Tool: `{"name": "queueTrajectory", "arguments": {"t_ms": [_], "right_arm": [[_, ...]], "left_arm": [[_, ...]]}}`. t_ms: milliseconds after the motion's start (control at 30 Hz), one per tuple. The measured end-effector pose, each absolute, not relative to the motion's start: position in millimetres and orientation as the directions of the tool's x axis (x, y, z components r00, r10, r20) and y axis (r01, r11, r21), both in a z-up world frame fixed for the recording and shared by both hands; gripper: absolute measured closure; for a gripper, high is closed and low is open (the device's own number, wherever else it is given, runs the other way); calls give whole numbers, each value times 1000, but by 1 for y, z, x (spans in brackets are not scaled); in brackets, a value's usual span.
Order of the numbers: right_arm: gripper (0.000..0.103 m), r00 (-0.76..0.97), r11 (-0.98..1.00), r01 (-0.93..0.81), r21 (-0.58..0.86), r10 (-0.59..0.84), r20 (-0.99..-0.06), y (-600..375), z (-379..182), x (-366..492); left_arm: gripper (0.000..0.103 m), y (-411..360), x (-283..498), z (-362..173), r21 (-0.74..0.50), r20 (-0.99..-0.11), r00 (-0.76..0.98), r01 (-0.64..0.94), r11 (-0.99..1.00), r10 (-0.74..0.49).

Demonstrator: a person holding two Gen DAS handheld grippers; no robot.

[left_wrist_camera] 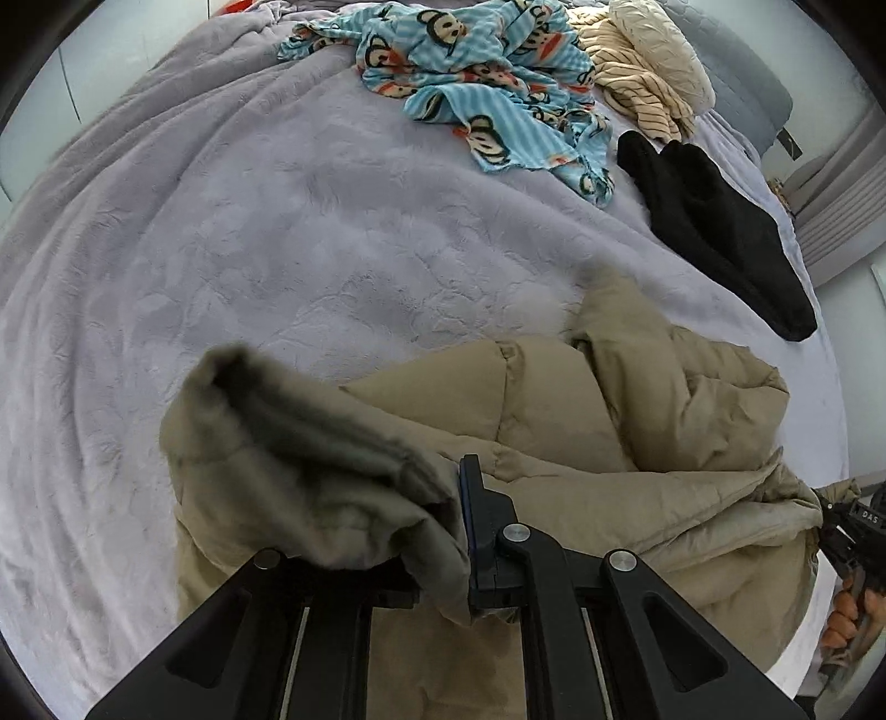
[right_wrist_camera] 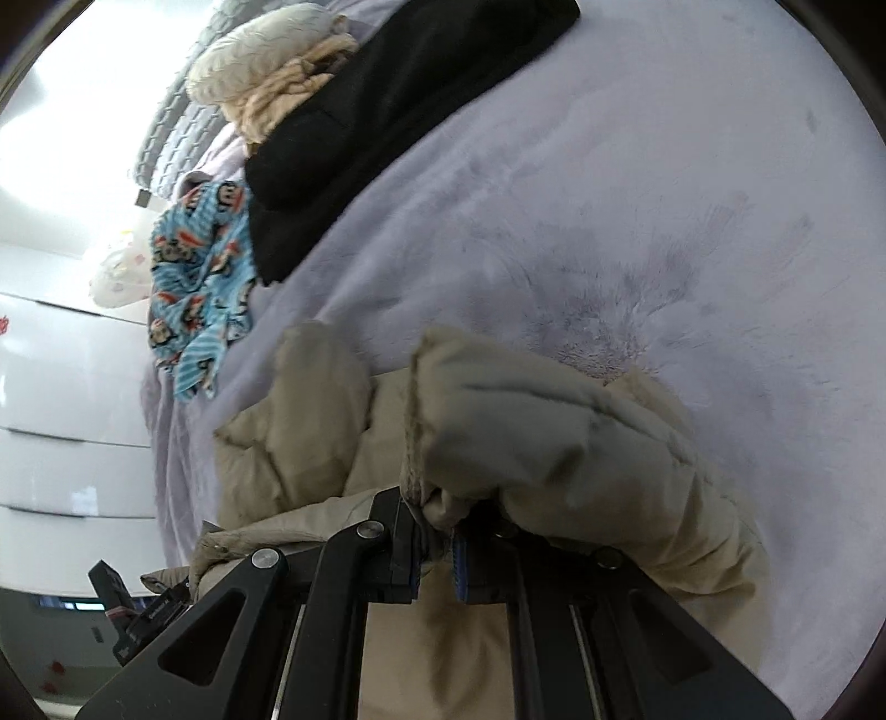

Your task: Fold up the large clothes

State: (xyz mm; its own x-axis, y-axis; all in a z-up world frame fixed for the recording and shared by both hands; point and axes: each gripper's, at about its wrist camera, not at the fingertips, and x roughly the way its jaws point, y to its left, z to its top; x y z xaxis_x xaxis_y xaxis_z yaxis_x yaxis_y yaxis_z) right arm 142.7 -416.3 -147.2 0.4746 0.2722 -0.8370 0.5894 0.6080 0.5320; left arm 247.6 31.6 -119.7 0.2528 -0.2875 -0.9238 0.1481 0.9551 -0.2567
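Observation:
A beige puffer jacket (left_wrist_camera: 581, 421) lies bunched at the near edge of the bed. My left gripper (left_wrist_camera: 443, 531) is shut on a fold of the jacket with grey lining, which drapes over its left finger and hides it. My right gripper (right_wrist_camera: 434, 531) is shut on another edge of the jacket (right_wrist_camera: 554, 432), near a corded trim; the padded cloth bulges over its right finger. The right gripper also shows at the right edge of the left wrist view (left_wrist_camera: 847, 531), pinching the jacket's corner.
A lilac plush blanket (left_wrist_camera: 249, 249) covers the bed. At the far side lie a blue monkey-print garment (left_wrist_camera: 476, 83), a cream striped garment (left_wrist_camera: 637, 83), a cream pillow (left_wrist_camera: 664, 50) and a black garment (left_wrist_camera: 714, 221). White drawers (right_wrist_camera: 61, 415) stand beside the bed.

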Motion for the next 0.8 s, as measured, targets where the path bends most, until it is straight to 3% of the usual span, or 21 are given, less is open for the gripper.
{"name": "queueTrajectory", "arguments": {"t_ms": [67,133,200,267,300,333,433,467,500,533,667,800], "right_arm": [[94,472,604,592,534,277,-837,-417,-154,146],[91,469,602,594,534,280,-837,-418,-153,147],[83,476,607,580,543,288,-831,-418,-148,149],[62,492,619,557,553,290,-821,-416,-139,148],[36,504,633,540,555,284,-815,-415,-130,147],[24,520,648,522,555,274,-809,-412,-122,146],[26,531,698,474,537,260,-806,-400,-101,143],[31,529,717,441,539,278,-802,-390,-97,143],[55,518,734,412,540,298,-802,-380,-96,145],[78,498,751,393,531,311,-809,-372,-98,148],[84,402,827,293,479,349,-847,-325,-126,165],[88,388,872,261,415,299,-872,-306,-159,181]], "left_arm": [[88,32,247,-120,-263,-919,258,163,951,-298],[75,35,244,-116,-278,-911,261,185,943,-320],[22,41,238,-104,-272,-898,302,192,943,-320],[14,46,228,-82,-210,-873,406,190,959,-271],[14,46,226,-76,-198,-867,421,198,960,-266],[14,46,224,-69,-181,-865,433,201,963,-253],[15,40,219,-60,-165,-861,440,234,958,-256],[28,33,217,-61,-178,-861,423,272,946,-283],[44,23,215,-63,-188,-864,398,314,931,-309],[49,15,214,-67,-182,-869,383,341,922,-313],[53,-27,214,-95,-101,-880,390,405,909,-272],[53,-32,233,-131,-78,-891,397,342,936,-220]]}}
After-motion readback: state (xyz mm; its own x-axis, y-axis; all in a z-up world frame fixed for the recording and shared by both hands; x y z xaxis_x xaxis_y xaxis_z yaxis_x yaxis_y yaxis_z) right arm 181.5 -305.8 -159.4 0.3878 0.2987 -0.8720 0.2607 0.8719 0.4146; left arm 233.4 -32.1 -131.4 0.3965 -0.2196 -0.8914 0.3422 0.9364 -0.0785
